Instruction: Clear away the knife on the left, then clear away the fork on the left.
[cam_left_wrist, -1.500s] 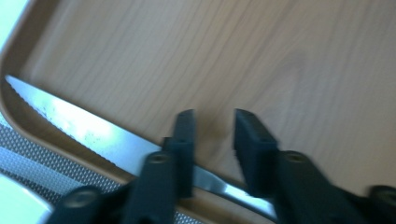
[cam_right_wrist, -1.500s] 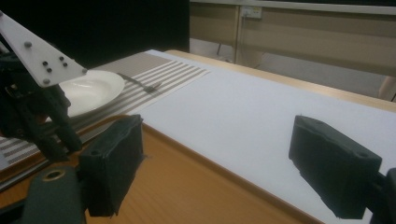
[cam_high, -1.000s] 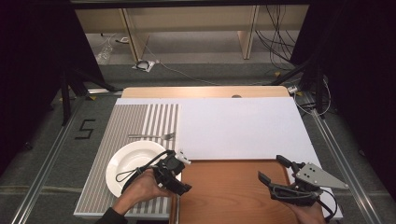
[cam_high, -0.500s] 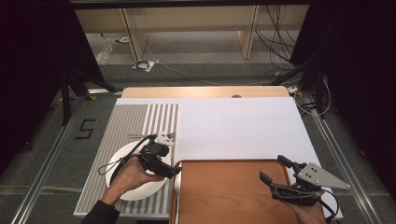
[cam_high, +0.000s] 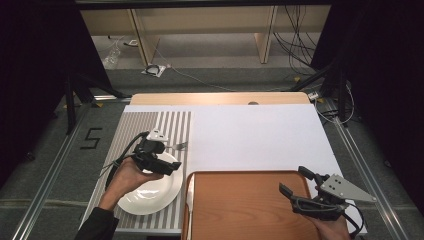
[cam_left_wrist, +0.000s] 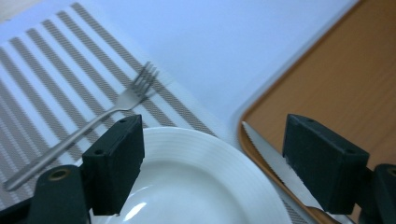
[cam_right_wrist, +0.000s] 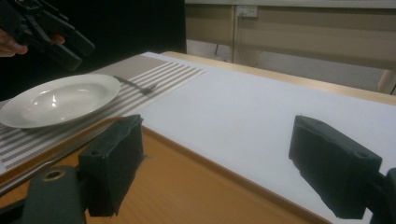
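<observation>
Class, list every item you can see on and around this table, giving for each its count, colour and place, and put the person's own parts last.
Plate: one, white, on the striped mat, near left.
Fork: one, silver, on the striped mat, beyond the plate.
Knife: one, silver, serrated, along the tray's left edge.
Tray: one, brown wood, near middle of the table.
Striped mat: one, grey and white, left side.
White sheet: one, covering the middle and right of the table.
Table: one, light wood, edge showing at the far side.
Left gripper: one, black, jaws open and empty, above the plate.
Right gripper: one, black with a grey plate, jaws open and empty, over the tray's right corner.
</observation>
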